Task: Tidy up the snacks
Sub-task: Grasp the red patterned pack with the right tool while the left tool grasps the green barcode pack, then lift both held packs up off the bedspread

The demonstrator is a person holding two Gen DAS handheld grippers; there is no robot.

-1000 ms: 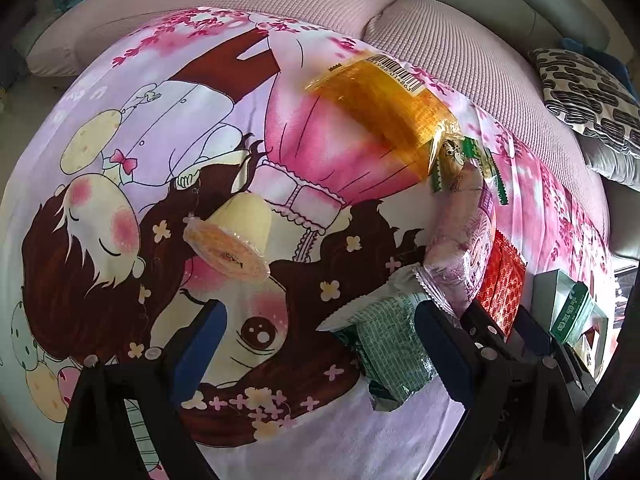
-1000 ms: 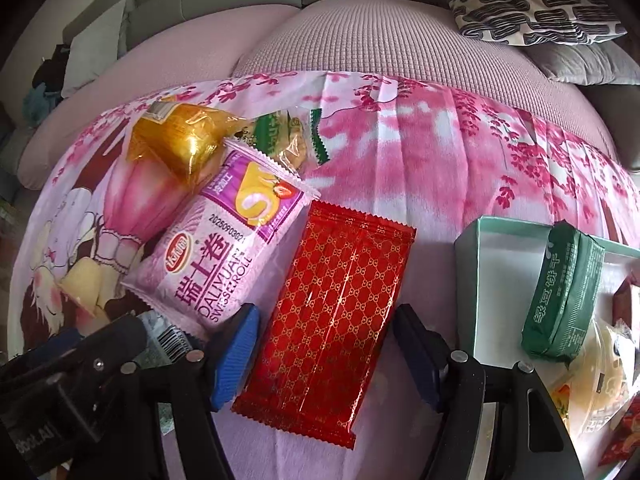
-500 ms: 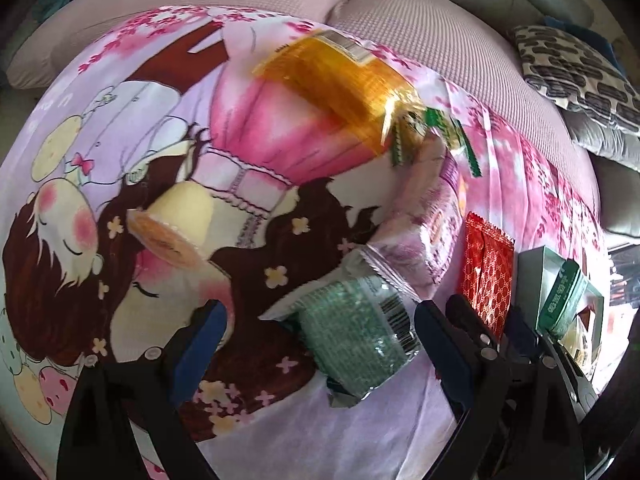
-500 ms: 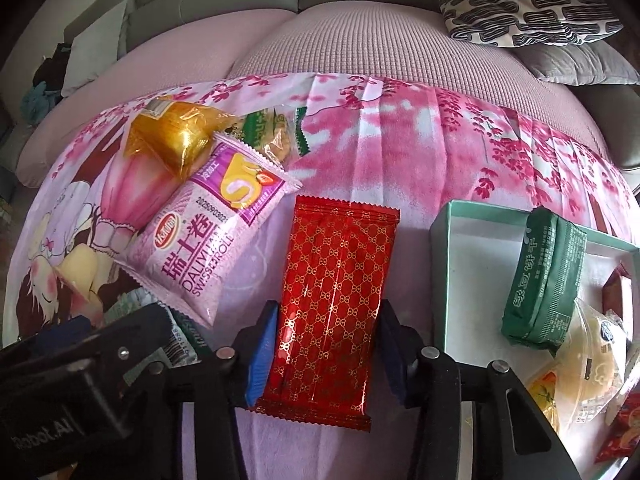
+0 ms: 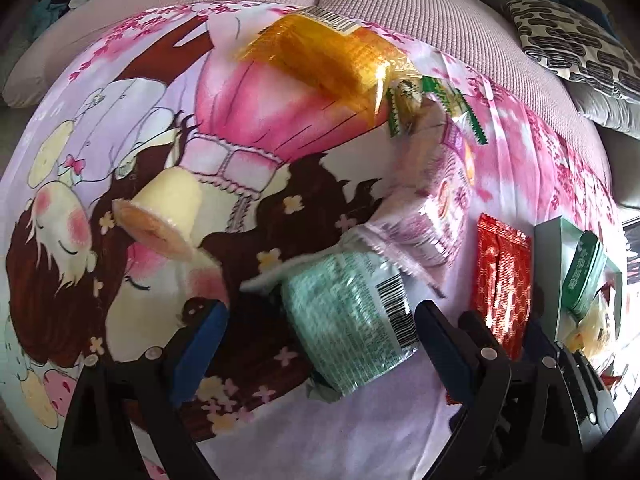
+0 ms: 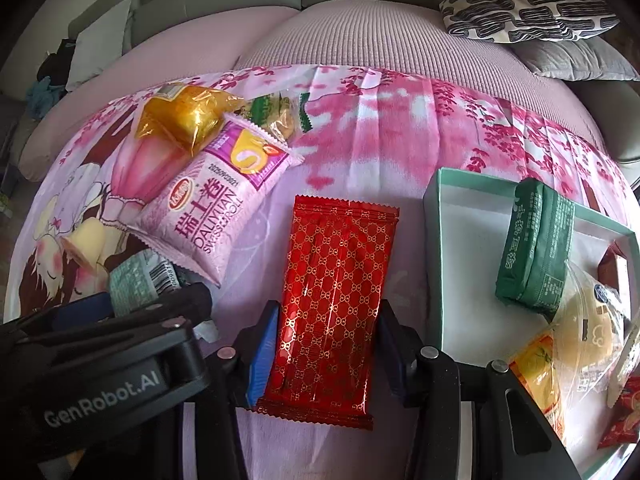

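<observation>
**Red packet between the right jaws, green packet between the left**

The right gripper (image 6: 326,354) has its jaws pressed on both long sides of the one red packet (image 6: 336,296), whose long axis points away from the camera, just beside the teal box (image 6: 432,264). The left gripper (image 5: 320,332) is spread wide around one pale green packet (image 5: 352,320), not touching it. One pink packet (image 6: 216,208) and one orange packet (image 6: 182,122) lie further back on the cartoon cloth (image 6: 380,148), before a sofa (image 6: 360,32).

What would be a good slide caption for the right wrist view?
Right gripper closing around a red patterned snack packet beside the teal box partly filled with snacks.
</observation>
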